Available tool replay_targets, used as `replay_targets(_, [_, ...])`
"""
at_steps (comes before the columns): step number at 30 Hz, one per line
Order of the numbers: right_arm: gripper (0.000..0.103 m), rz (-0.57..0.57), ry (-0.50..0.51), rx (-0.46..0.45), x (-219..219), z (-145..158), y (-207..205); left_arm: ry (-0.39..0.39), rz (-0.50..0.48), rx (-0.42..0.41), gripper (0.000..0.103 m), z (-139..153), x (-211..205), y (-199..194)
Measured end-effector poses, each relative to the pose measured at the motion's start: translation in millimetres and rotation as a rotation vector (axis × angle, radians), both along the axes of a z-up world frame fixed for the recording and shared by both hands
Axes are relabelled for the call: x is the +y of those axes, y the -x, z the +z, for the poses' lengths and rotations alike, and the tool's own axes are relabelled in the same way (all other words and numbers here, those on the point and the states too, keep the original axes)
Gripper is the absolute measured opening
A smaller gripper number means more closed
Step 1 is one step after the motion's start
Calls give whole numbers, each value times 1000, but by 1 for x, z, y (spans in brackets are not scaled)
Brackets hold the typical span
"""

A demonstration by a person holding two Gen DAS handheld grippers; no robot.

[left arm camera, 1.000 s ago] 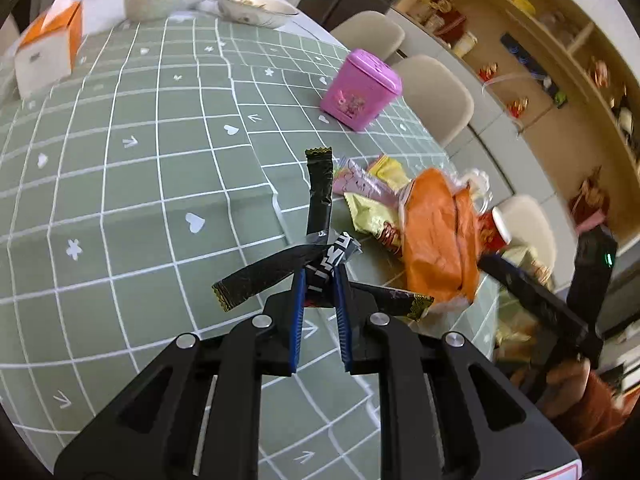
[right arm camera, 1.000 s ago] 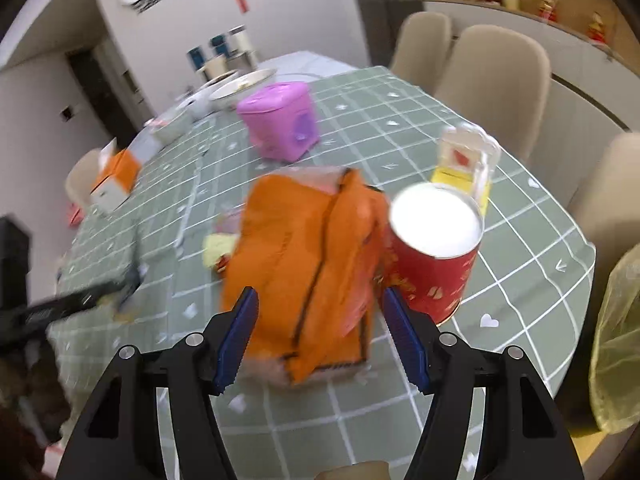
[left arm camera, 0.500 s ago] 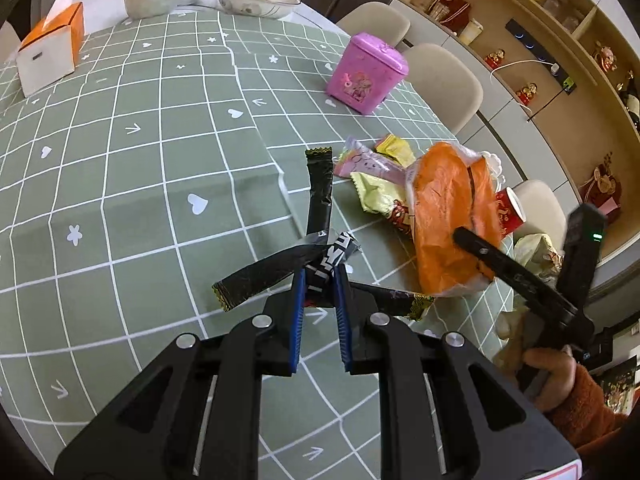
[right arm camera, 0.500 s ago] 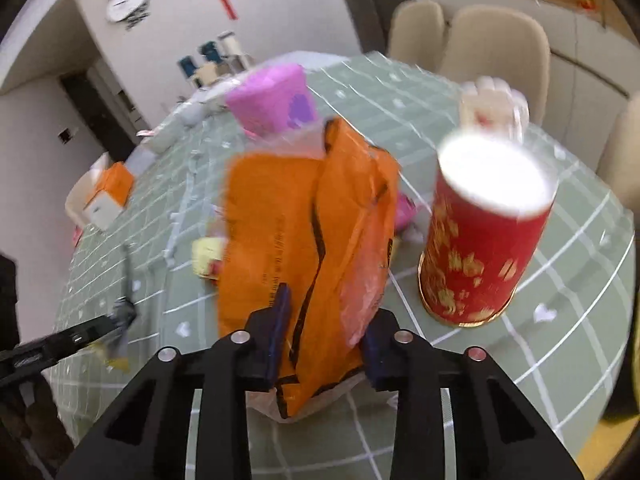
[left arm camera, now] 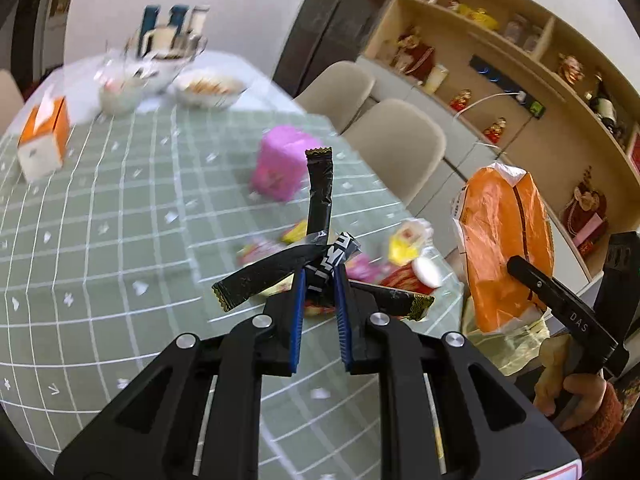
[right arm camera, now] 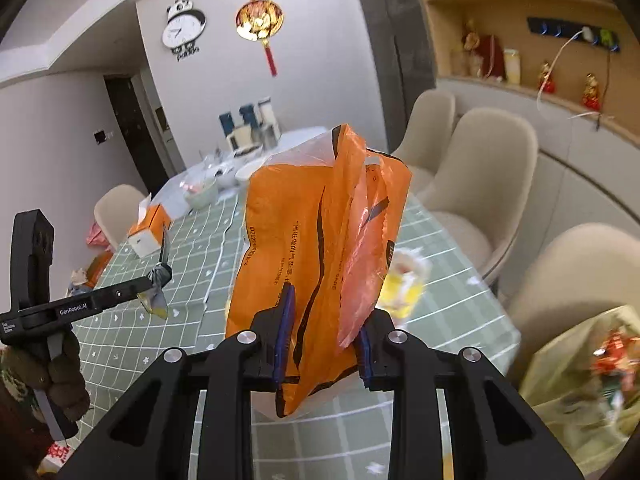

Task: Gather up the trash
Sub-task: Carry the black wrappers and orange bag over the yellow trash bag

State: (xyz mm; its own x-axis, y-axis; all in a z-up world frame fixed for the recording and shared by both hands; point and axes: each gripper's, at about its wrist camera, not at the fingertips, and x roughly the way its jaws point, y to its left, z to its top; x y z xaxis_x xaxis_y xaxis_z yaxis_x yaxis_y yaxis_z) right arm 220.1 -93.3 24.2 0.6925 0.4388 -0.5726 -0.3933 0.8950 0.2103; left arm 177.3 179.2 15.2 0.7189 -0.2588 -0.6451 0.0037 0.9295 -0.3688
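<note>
Lifting clear of the worktop (left arm camera: 100, 240) since half a second ago, the right gripper (right arm camera: 324, 336) now holds the orange wrapper bag (right arm camera: 316, 248) in the air, its jaws pinching the bag's lower part; seen from the left wrist, the bag (left arm camera: 500, 240) hangs at 3 o'clock. The left gripper (left arm camera: 318, 300) has also risen, its jaws pressed onto a bundle of black stick wrappers (left arm camera: 320, 196) that was low over the cloth a second ago. Both loads look ready to go to the yellowish trash bag (right arm camera: 580, 380) at 4 o'clock in the right view. More wrappers (left arm camera: 404, 240) and a red paper cup (left arm camera: 416, 276) remain on the green checked cloth, so collecting is unfinished. Farther off stand a pink box (left arm camera: 284, 164), an orange tissue box (left arm camera: 42, 140) at 10 o'clock, bowls (left arm camera: 208, 88), beige chairs (right arm camera: 492, 168) and wall shelves (left arm camera: 500, 40).
</note>
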Motion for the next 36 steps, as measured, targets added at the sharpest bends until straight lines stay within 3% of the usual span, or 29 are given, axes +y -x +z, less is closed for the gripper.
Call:
replay_targets(5, [26,-45,7,-59,-52,19,14,-33,-42,-71,14,32,-61,-5])
replay_targets(10, [26,-71,-51,-74,-117,29,21,-47,-127,-129,14,52,-133,-14])
replay_targets(17, [26,-152,-25,-111,-193,28,32,-61,-210,-139,14,57,-221,-27])
replay_targets(27, [27,-271,-9,-85,-299,5,45,-69,-334,-144,14,43,-331,-34])
replay_targets(32, [27,-351,34,-95,-336,-3,59,-8,-402,-104,14,22,-366,-43])
replay_targets(36, [27,-412,77,-98,-359,-6,64,52,-503,-17,14,-5,-403,-57])
